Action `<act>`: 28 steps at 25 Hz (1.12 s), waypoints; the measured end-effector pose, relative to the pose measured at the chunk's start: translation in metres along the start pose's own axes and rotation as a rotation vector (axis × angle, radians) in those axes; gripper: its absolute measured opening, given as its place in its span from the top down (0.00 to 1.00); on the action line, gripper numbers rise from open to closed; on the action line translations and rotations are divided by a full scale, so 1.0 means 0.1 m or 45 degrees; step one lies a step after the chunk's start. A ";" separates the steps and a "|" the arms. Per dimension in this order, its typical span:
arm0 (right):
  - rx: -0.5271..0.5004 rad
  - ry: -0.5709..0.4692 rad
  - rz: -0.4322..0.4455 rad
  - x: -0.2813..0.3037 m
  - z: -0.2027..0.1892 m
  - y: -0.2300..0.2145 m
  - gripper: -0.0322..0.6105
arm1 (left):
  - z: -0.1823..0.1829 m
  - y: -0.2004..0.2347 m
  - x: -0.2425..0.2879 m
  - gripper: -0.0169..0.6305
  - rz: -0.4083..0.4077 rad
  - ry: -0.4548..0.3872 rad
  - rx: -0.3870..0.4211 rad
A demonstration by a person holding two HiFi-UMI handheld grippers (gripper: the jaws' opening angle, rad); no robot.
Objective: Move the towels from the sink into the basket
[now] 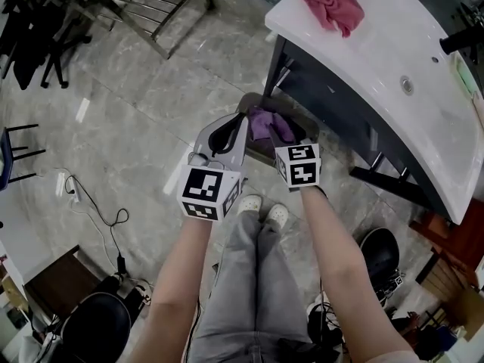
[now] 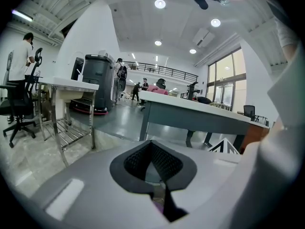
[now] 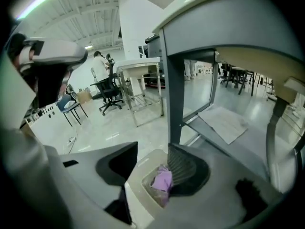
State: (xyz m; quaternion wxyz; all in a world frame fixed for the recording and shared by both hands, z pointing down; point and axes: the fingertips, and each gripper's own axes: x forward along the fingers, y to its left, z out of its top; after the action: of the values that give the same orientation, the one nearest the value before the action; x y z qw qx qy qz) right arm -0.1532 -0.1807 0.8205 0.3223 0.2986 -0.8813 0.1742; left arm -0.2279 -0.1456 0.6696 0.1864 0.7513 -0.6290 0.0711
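I read this as a big open lab or test hall rather than a home. The left gripper view gives me a high white ceiling (image 2: pixel 119 18) with recessed round lights (image 2: pixel 160 4), a railed mezzanine (image 2: pixel 162 71) at the far end and tall windows (image 2: pixel 228 92) on the right. A person (image 2: pixel 19 56) stands at the far left by a black office chair (image 2: pixel 14 101) and a steel-framed table (image 2: pixel 71 86). From the head view, the white sink worktop (image 1: pixel 393 44) stands on a bare dark metal frame (image 1: pixel 318 89) over polished grey floor tiles (image 1: pixel 166 89), with loose cables (image 1: pixel 98 206) trailing at the left.

Purple towel (image 1: pixel 266 123), pink towel (image 1: pixel 330 2), white sink (image 1: pixel 393 44), grey floor (image 1: pixel 151 127).
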 end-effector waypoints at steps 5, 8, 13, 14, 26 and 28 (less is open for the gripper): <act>-0.025 0.002 0.022 -0.11 0.09 0.00 0.63 | 0.05 -0.07 0.05 0.96 -0.015 -0.001 -0.004; -0.049 -0.015 0.002 -0.23 0.16 -0.03 0.76 | 0.11 -0.13 0.07 0.96 -0.026 -0.009 -0.001; -0.006 -0.074 0.003 -0.50 0.32 -0.02 0.92 | 0.25 -0.21 0.03 0.96 -0.033 -0.024 0.005; 0.006 -0.086 0.010 -0.56 0.35 -0.01 0.92 | 0.28 -0.23 0.02 0.96 -0.037 -0.026 0.006; -0.059 -0.257 0.036 -1.44 0.93 0.13 0.92 | 0.82 -0.63 -0.22 0.96 -0.080 -0.082 -0.016; -0.066 -0.291 0.027 -1.59 1.06 0.11 0.92 | 0.93 -0.71 -0.27 0.96 -0.098 -0.098 -0.021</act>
State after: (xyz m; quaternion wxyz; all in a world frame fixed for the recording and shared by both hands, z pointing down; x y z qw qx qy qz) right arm -0.1114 -0.1592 0.6350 0.2253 0.2987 -0.9196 0.1194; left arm -0.1759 -0.1448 0.5614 0.1708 0.7755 -0.6071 0.0296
